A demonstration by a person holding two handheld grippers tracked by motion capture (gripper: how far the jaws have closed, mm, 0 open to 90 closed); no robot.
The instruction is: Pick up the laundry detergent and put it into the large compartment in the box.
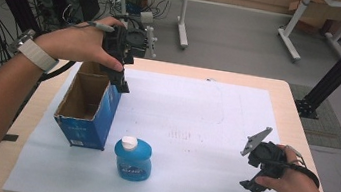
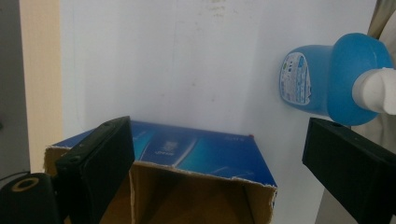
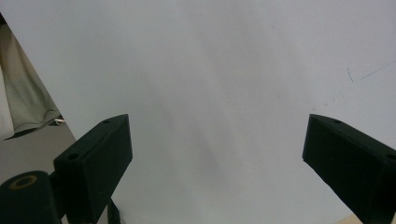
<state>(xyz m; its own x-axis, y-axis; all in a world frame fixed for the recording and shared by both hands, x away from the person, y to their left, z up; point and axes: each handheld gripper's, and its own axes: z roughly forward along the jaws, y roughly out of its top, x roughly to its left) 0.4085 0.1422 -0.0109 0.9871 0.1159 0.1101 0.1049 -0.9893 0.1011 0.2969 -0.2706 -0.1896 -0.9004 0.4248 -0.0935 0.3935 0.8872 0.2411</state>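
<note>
High view, left side: The left tongs (image 1: 122,85) hang over the far end of an open blue carton (image 1: 87,109) near the table's (image 1: 241,79) left edge, jaws apart and holding nothing.
High view, front: A blue bottle (image 1: 133,159) with a white cap stands upright on the white sheet (image 1: 194,129), just beside the carton's near corner and close to the table's front edge.
High view, right side: The right tongs (image 1: 251,184) rest low near the table's right front corner, well apart from bottle and carton.
Left gripper view: Both black jaws stand wide with nothing between them; below them gapes the carton (image 2: 187,186), its cardboard inside apparently empty, and beyond it the bottle (image 2: 336,79).
Right gripper view: The jaws spread wide over bare white sheet (image 3: 210,93), gripping nothing.
Progress: Judged from the layout, the carton looks positioned and opened, while the bottle is not yet inside.
Left to do: Probably grasping the bottle, carrying it over the opening and lowering it in.
</note>
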